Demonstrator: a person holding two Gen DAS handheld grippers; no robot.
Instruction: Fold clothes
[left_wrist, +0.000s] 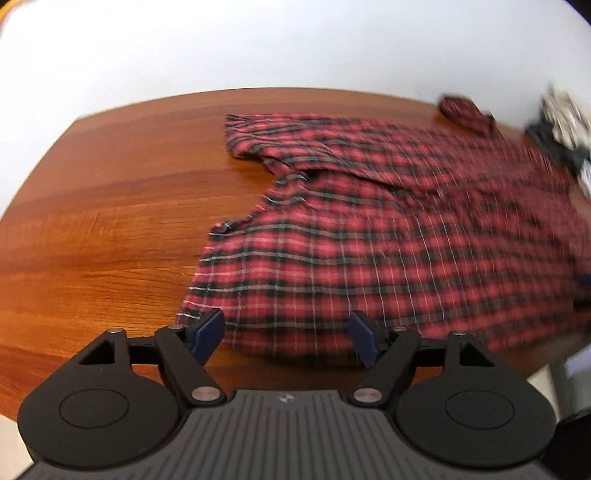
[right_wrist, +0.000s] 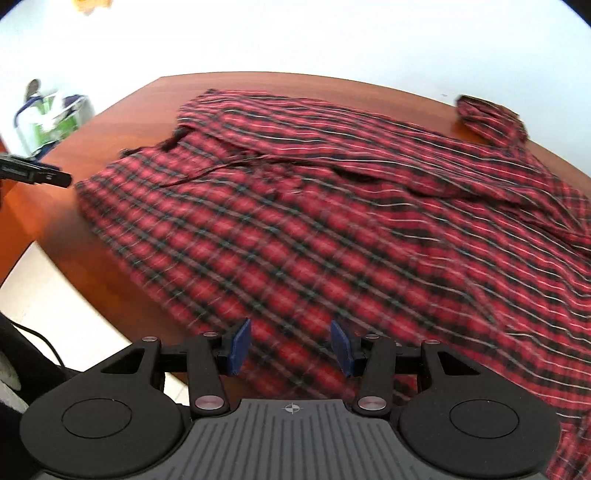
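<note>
Inspection of the work surface: a red, black and white plaid flannel shirt (left_wrist: 388, 236) lies spread over the reddish-brown wooden table (left_wrist: 92, 229), taking up most of its right and middle. One sleeve (left_wrist: 280, 144) is laid across the upper body of the garment; a cuff (left_wrist: 467, 112) rests near the far edge. The cloth is rumpled, with a ridge running across the chest area.

My left gripper (left_wrist: 286, 338) hangs over the near hem, jaws spread wide, blue pads clear of the fabric, nothing held. My right gripper (right_wrist: 291, 347) sits above the lower body of the shirt, jaws about half apart, nothing visibly pinched between the pads; motion blur prevents a firmer reading of contact.

Assessment: folding is at an early stage. At most one sleeve appears turned inward; the body remains a single open layer, with no lengthwise or crosswise fold made. Remaining, in my judgement: take hold of the hem corners, bring in the other side, fold the body, and square the stack.
</note>
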